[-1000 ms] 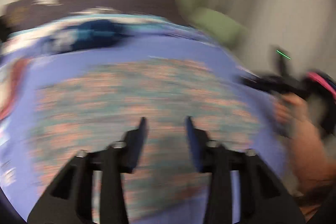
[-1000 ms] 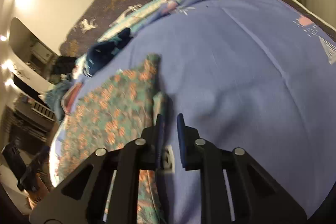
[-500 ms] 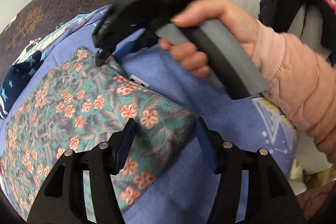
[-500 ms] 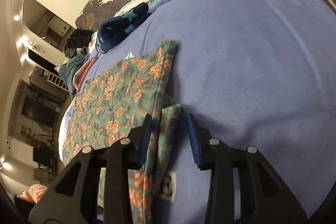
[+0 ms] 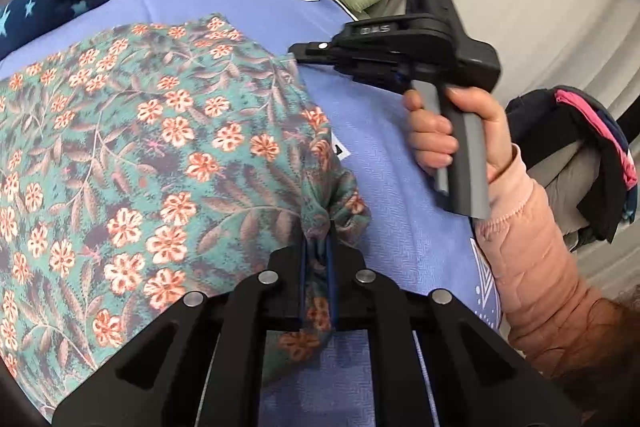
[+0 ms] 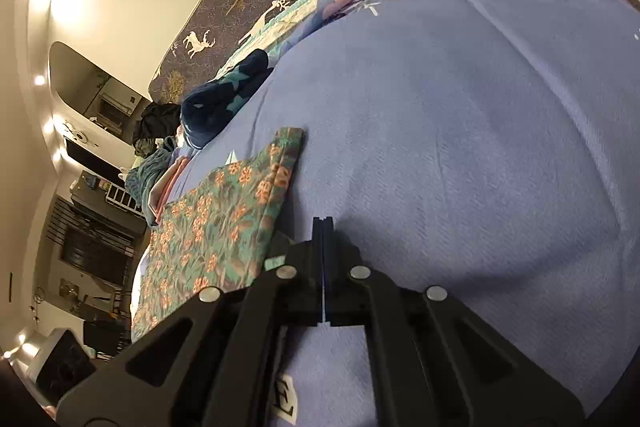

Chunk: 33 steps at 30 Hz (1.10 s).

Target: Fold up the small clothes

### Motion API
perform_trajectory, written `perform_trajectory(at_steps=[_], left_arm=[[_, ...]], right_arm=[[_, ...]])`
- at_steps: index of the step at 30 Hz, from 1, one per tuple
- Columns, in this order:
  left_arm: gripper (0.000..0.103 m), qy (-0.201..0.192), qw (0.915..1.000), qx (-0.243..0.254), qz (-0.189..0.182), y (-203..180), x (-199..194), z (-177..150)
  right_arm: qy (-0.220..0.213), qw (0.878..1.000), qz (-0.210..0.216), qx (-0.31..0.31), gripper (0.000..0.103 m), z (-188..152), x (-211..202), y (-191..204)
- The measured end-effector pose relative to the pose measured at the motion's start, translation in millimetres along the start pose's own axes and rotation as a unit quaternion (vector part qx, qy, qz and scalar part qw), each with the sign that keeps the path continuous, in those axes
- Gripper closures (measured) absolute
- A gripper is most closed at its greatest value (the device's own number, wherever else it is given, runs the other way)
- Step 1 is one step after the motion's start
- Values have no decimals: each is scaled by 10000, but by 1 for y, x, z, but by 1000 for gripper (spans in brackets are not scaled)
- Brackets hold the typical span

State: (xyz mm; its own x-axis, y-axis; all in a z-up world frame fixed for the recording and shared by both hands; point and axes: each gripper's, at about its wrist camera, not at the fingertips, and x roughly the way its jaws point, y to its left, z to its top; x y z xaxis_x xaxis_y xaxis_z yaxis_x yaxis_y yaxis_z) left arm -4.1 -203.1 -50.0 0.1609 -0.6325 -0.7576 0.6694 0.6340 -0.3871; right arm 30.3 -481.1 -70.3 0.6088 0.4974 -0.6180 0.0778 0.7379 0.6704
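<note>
Fingers of the left gripper (image 5: 318, 247) slant down, closing on a bunched corner of the floral cloth (image 5: 160, 155) spread on the bed (image 5: 400, 187). Right hand (image 5: 452, 131) grips its handle, the right gripper (image 6: 322, 227) tilted down at the cloth's edge, fingers pressed together; whether they hold cloth is unclear.

A small soft cloth garment, teal green with orange flowers and brown leaves (image 5: 168, 155), lies spread flat on the bed. Its near corner is bunched up and lifted a little. A white tag (image 5: 339, 149) pokes out at its edge.
</note>
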Motion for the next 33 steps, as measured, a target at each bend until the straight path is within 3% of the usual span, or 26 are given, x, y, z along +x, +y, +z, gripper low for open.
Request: perform_trajectory(at_steps=[2, 3, 4, 5, 6, 8, 9, 10, 11, 13, 15, 18, 21, 22, 24, 25, 27, 33], left_arm=[[95, -19, 9999, 101, 42, -3, 1, -1], [95, -29, 9998, 182, 67, -7, 1, -2], [95, -38, 9996, 256, 80, -11, 2, -4], [95, -41, 9995, 309, 78, -14, 3, -4], [95, -41, 9993, 368, 67, -18, 5, -3], [94, -17, 9990, 445, 46, -26, 6, -4], [94, 13, 9988, 485, 30, -29, 8, -5], [95, 47, 9986, 524, 9, -32, 11, -5], [96, 89, 9982, 591, -65, -37, 13, -5], [97, 44, 9958, 906, -82, -50, 15, -4], [97, 162, 9932, 1147, -107, -61, 25, -7], [97, 203, 9931, 1158, -15, -59, 37, -9], [97, 150, 9945, 1016, -216, -56, 25, -13], [96, 143, 9941, 1042, -279, -55, 20, -15], [90, 90, 9918, 1206, -408, -56, 5, -23], [81, 28, 9910, 1280, -391, -56, 0, -26], [70, -170, 9899, 1394, -167, -53, -13, -34], [69, -465, 9948, 822, 376, -4, -39, -47]], right_arm=[[-53, 9999, 86, -97, 98, 0, -7, 6], [-32, 9999, 94, -134, 87, 1, -8, 9], [22, 9998, 112, -149, 57, 0, -7, 12], [80, 9997, 154, -165, 46, -1, -3, 16], [214, 9993, 230, -203, 43, -2, 3, 19], [441, 9982, 289, -281, 44, -7, 15, 24], [483, 9979, 259, -355, 53, -9, 21, 28], [523, 9975, 170, -439, 93, -10, 26, 33], [488, 9980, 105, -381, 97, -9, 27, 35], [255, 9989, 141, -354, 98, -6, 19, 38], [348, 9974, -258, -569, 98, -5, 28, 34], [383, 9974, -292, -534, 97, -10, 34, 27], [-39, 9961, -646, -600, 78, -13, 4, 37], [-183, 9939, -775, -765, 78, -17, -8, 42], [-190, 9940, -644, -863, 78, -25, -25, 46], [-117, 9946, -515, -896, 78, -32, -33, 48], [41, 9949, -292, -966, 78, -50, -47, 48], [491, 9948, 198, -870, 76, -113, -78, 38]])
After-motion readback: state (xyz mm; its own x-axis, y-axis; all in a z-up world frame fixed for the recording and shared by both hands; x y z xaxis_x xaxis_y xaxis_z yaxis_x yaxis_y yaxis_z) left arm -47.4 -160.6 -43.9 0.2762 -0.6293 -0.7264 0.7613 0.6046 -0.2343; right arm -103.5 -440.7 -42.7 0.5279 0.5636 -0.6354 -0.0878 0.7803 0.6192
